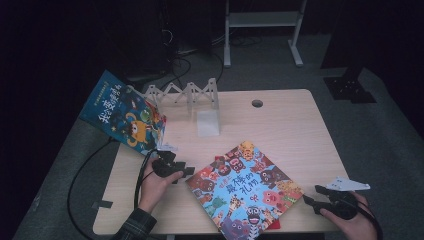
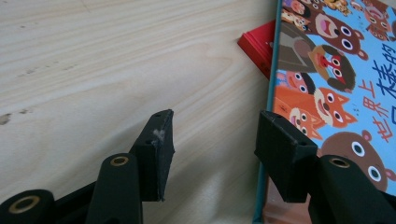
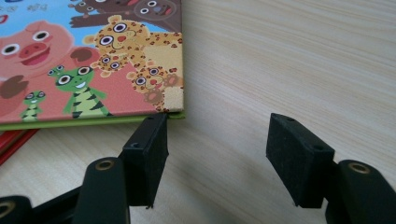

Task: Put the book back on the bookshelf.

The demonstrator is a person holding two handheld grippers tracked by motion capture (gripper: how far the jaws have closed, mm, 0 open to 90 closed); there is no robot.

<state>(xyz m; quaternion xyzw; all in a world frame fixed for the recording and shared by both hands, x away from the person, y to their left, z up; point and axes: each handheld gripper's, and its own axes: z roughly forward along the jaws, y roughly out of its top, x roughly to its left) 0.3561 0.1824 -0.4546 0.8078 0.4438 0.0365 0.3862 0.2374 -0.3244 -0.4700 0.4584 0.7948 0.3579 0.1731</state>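
Your left gripper (image 2: pixel 212 156) had its fingers apart and empty at the animal picture book (image 1: pixel 245 189) lying flat on the worktop (image 1: pixel 295 130); your right gripper (image 3: pixel 217 158), fingers likewise apart, sat off the book's opposite corner. You seemed to be lining up a pickup, so next you needed one finger under an edge.

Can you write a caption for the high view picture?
Two open grippers flank an animal picture book on a wooden table.
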